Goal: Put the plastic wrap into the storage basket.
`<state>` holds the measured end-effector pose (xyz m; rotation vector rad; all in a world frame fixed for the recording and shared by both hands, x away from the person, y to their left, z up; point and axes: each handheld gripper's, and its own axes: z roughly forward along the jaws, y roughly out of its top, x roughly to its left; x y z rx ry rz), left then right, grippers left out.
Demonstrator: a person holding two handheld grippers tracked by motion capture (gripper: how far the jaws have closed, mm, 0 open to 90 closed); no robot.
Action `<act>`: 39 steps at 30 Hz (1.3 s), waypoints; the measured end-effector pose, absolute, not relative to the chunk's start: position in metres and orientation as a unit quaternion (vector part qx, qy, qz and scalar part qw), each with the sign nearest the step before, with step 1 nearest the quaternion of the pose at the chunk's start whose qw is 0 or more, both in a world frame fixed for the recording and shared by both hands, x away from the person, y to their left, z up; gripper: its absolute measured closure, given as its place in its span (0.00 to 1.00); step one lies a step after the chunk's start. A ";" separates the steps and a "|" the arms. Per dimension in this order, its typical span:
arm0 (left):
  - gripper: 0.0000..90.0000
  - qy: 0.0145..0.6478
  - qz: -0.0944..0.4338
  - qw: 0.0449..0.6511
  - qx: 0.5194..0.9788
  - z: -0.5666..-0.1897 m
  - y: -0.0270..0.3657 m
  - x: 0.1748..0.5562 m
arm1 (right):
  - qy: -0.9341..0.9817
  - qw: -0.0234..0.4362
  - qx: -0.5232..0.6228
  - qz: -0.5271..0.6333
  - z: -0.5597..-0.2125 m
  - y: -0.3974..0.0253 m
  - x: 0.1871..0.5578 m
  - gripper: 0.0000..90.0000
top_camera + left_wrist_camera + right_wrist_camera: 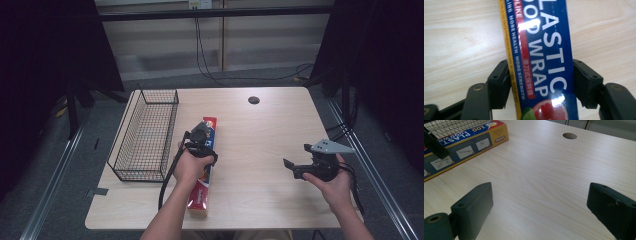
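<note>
The left tongs (541, 82) clamp the long blue-and-red cardboard plastic-wrap box (539, 50) on the pale wooden tabletop (260, 140); the right tongs (541, 207) gape empty.

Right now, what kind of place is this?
Probably a lab recording station: a pale wooden table flanked by dark curtains, loose black cables on the floor, and a hand-held black left gripper over a blue plastic wrap box.

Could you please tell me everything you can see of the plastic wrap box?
The box is a long, narrow carton, glossy blue on top with white "PLASTIC FOOD WRAP" lettering, a red band, a yellow edge and a grapefruit picture; one side panel carries small instruction drawings. It lies flat on the table, lengthwise away from the person, just right of the wire basket. The left tool straddles its width, jaws against both long sides.
</note>
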<state>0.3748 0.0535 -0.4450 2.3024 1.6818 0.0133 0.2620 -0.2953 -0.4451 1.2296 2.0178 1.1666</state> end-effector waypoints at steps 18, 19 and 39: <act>0.41 0.615 0.013 0.160 0.772 -0.451 0.052 0.381 | 0.751 0.246 0.436 0.432 -0.444 -0.282 0.275 0.07; 0.42 0.615 0.016 0.159 0.772 -0.451 0.051 0.381 | 0.752 0.246 0.433 0.432 -0.444 -0.282 0.276 0.07; 0.48 0.584 0.019 0.130 0.801 -0.415 0.070 0.382 | 0.754 0.246 0.427 0.434 -0.444 -0.280 0.281 0.07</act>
